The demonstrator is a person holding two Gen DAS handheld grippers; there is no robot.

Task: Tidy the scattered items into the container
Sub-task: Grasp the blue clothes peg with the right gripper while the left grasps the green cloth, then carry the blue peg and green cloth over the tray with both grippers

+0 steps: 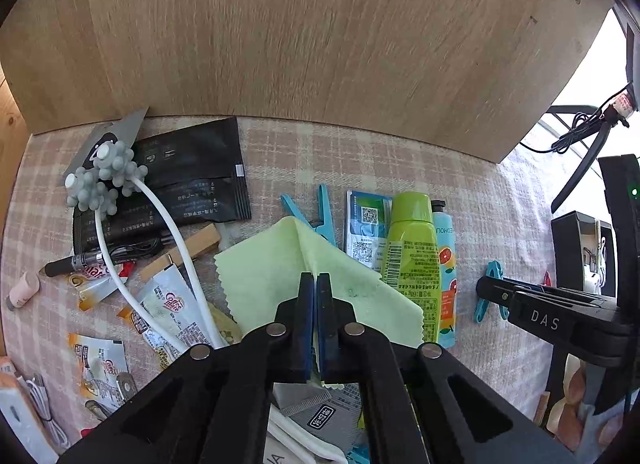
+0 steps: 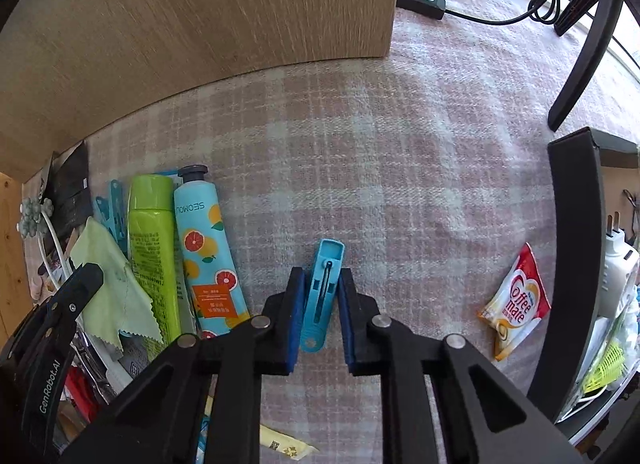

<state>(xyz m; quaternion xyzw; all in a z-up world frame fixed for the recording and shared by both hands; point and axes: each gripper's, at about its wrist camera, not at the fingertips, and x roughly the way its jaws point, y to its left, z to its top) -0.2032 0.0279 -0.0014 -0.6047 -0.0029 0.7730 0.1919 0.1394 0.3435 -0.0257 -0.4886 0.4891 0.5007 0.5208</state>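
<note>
Between right gripper (image 2: 319,284) fingers, blue clothespin (image 2: 322,292) pinched, left gripper (image 1: 314,284) fingers pinching green cloth (image 1: 280,264)

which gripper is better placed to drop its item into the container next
Probably the right gripper: it is shut on the blue plastic clothes peg, close to the black-rimmed container beside it. The left gripper, pinching the pale green cloth, sits farther off among the clutter.

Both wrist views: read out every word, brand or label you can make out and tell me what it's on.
"Coffee mate": red and white sachet.
"SEOMOU", upside down: blue hand cream tube.
"GenRobot.AI": left gripper.
"DAS": right gripper.
"Coffee mate": white sachet.
Green bottle print, QR-code packet, black packets: too small to read.
</note>
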